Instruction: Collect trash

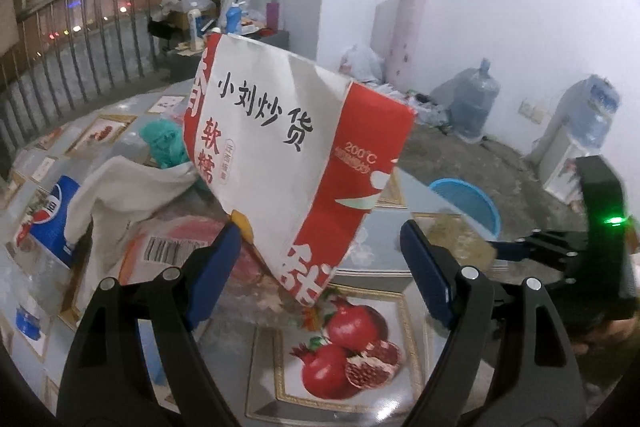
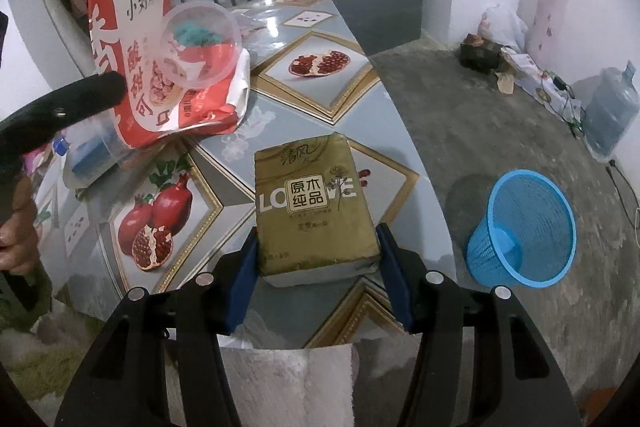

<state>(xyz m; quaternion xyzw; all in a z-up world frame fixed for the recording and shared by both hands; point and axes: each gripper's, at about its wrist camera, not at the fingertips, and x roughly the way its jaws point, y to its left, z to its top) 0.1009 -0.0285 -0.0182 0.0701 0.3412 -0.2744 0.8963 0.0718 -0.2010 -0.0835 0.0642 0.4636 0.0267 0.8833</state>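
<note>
A red and white paper snack bag [image 1: 288, 163] with black Chinese print stands tilted on the table, its lower part between the fingers of my left gripper [image 1: 320, 251], which is open; only the left pad [image 1: 224, 251] is near its edge. The bag also shows in the right wrist view [image 2: 132, 67], with a clear plastic cup [image 2: 200, 43] in front of it. My right gripper [image 2: 316, 267] has its jaws on both sides of a gold tissue pack [image 2: 312, 203] near the table's edge. A blue mesh trash basket [image 2: 524, 227] lies tipped on the floor to the right.
The round table [image 1: 360, 347] has a pomegranate-print cover. On it lie a Pepsi carton [image 1: 52, 215], a white cloth bag [image 1: 116, 195], a teal crumpled item [image 1: 164, 143] and a barcode-labelled packet [image 1: 168, 251]. Water jugs [image 2: 608, 111] and clutter stand along the wall.
</note>
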